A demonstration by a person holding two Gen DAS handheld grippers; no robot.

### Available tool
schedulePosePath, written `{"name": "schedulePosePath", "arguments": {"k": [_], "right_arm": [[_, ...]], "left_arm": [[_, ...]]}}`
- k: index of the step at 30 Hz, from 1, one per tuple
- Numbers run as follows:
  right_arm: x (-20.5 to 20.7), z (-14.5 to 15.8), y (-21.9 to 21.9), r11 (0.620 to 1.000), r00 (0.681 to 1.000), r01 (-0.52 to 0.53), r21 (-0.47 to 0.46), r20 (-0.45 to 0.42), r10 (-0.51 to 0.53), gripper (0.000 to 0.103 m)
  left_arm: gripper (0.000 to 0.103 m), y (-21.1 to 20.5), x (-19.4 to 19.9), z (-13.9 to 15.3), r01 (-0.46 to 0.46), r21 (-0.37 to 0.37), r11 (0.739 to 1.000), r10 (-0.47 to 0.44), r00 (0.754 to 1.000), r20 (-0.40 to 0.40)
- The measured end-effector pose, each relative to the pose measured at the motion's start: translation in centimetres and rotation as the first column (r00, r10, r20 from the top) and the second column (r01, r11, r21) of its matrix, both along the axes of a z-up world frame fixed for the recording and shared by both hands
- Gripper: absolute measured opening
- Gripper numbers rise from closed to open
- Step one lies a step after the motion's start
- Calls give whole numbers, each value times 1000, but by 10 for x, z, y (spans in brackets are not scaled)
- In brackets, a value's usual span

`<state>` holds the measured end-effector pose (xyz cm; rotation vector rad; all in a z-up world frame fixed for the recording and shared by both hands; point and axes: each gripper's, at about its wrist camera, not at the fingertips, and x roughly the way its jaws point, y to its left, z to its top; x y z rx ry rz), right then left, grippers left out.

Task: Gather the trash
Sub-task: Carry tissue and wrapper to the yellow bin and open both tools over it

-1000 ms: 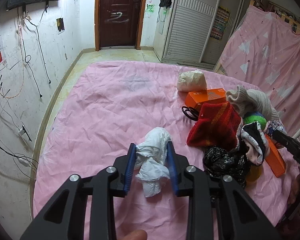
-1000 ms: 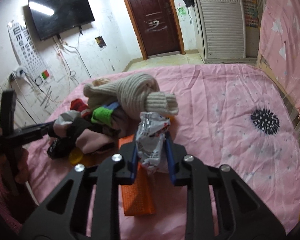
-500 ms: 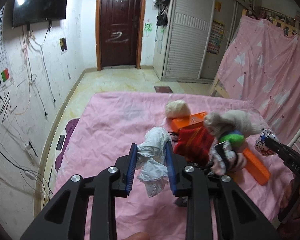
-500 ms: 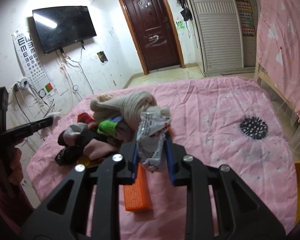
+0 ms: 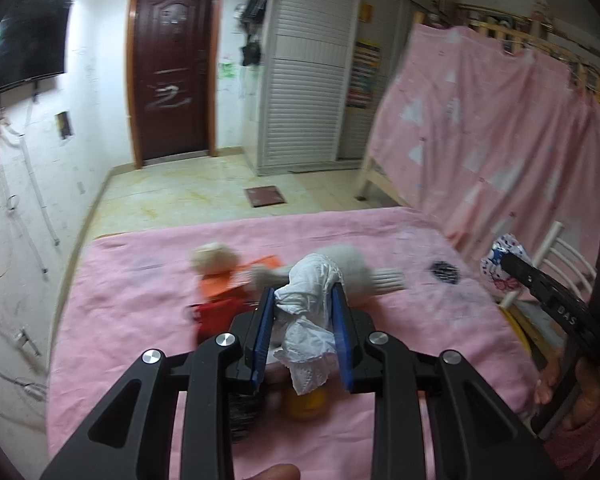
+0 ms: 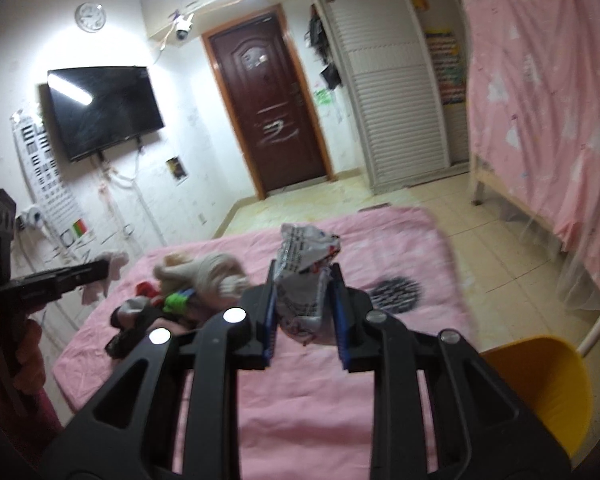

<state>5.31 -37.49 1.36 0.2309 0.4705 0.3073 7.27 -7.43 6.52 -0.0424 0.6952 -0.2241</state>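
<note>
My left gripper (image 5: 302, 322) is shut on a crumpled white tissue wad (image 5: 308, 312), held up above the pink bed (image 5: 140, 300). My right gripper (image 6: 305, 310) is shut on a crumpled silver printed wrapper (image 6: 302, 280), also lifted off the bed (image 6: 380, 248). A yellow bin (image 6: 548, 392) shows its rim at the lower right of the right wrist view. In the left wrist view the right gripper (image 5: 508, 260) enters from the right edge with the wrapper at its tip. The left gripper (image 6: 96, 272) appears at the left of the right wrist view, a bit of tissue at its end.
A pile of clothes lies on the bed: a beige knit piece (image 6: 208, 270), a red cloth (image 5: 216, 314), orange boxes (image 5: 236, 276), dark items (image 6: 132, 324). A dark spiky patch (image 6: 396, 290) marks the sheet. Tiled floor, a brown door (image 6: 268, 96) and a pink curtain (image 6: 540, 100) lie beyond.
Both grippers have risen and drawn back from the clothes pile, each keeping its trash. The views now take in more floor and wall, and the yellow bin has come into the right wrist view.
</note>
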Motion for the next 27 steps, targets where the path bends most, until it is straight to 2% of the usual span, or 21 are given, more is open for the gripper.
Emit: {"name": "schedulePosePath", "arguments": {"k": [6,14,19,27], "right_arm": [[-14,9,-51,990,990,140,-10,32,-140,22],[-26,8,-118,960,960,280,-8,25,-280,22],[-26,0,-144,947,947,321,-5,-11,-321,23],[-32,-5,-171,934,932,358,-4,-49,-358,27]], "left_arm": [[21,-59,7,6,122,-20,992,-122,993,-7],[21,-135,27,-3,255,-67,965,-260,962,-81],[21,-177,38,-11,321,-109,941,-333,933,-134],[21,-234,39,-24,381,-120,917,-397,902,-171]]}}
